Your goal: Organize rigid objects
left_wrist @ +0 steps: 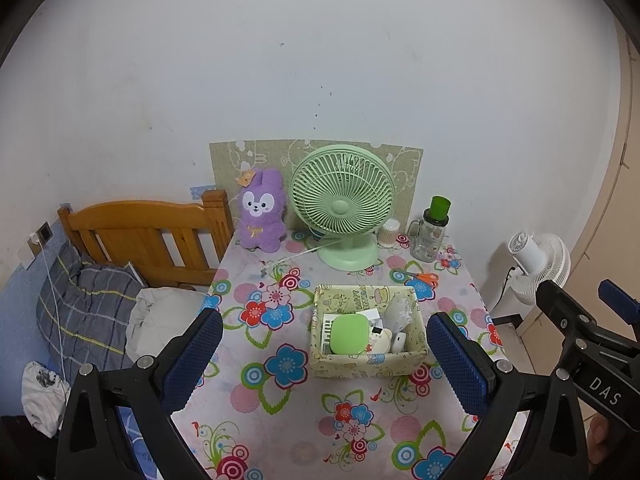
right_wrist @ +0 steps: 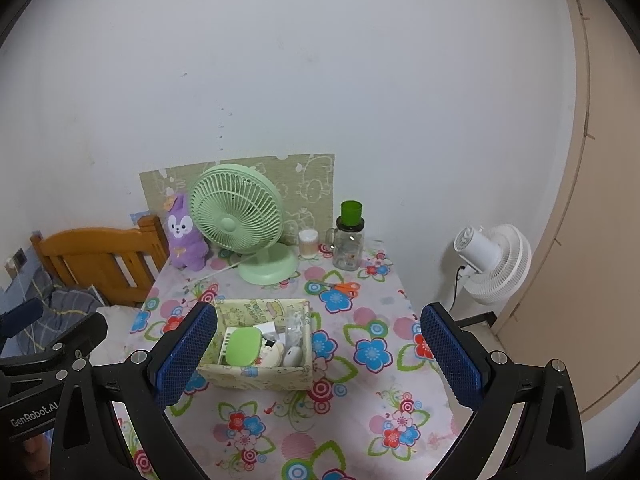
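2 fans: 1 green desk fan (left_wrist: 341, 204) + 1 white fan (left_wrist: 538, 266), 1 purple plush (left_wrist: 262, 210), 1 storage box (left_wrist: 366, 326), 1 scissors (left_wrist: 418, 278), 1 bottle w/ green cap (left_wrist: 431, 230), 1 swab jar (left_wrist: 389, 233), 2 claws: left claw (left_wrist: 324, 360), right claw (right_wrist: 320, 360)

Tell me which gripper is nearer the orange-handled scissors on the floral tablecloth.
Right, though only slightly. The orange-handled scissors lie beyond the yellow patterned fabric box, toward the table's right side. The right gripper hovers open on that side; the left gripper, also open, sits further left.

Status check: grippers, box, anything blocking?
Left gripper open, empty; right gripper open, empty. Yellow patterned storage box mid-table, holding green rounded case and small white items. Orange-handled scissors loose behind it. Approach unobstructed.
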Demonstrator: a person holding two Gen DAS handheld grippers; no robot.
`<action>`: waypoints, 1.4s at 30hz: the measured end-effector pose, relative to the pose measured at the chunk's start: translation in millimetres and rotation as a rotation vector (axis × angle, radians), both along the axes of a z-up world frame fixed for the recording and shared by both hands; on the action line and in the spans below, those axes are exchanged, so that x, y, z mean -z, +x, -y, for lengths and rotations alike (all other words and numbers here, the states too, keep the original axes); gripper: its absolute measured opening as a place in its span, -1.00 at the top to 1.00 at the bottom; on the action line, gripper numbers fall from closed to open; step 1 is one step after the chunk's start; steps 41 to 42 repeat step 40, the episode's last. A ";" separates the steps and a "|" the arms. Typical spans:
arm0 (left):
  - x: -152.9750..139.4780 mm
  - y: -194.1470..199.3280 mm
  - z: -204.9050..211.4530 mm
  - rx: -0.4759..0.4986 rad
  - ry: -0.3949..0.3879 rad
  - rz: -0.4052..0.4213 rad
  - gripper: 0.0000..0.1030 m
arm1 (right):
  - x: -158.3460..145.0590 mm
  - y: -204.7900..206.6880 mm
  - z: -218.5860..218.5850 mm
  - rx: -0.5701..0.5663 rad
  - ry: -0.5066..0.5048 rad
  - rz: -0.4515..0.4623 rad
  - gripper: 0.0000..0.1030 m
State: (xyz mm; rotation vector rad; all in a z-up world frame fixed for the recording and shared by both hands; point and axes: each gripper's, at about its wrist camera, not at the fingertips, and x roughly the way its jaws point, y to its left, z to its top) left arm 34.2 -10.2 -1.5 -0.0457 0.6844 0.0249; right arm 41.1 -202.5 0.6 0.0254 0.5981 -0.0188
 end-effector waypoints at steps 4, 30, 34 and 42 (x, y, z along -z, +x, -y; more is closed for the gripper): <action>-0.3 -0.3 1.3 0.003 0.003 -0.002 -1.00 | -0.1 0.1 0.0 0.001 0.000 -0.002 -1.00; -1.4 0.9 0.1 0.023 0.002 0.006 -1.00 | -0.9 -0.6 -0.5 0.010 0.011 -0.003 -1.00; 0.0 3.1 -0.2 0.028 0.005 0.001 -1.00 | 1.5 1.2 -0.1 0.023 0.020 -0.010 -1.00; 3.1 7.8 0.7 0.039 0.006 -0.006 -1.00 | 7.3 6.2 4.1 0.053 0.035 -0.029 -1.00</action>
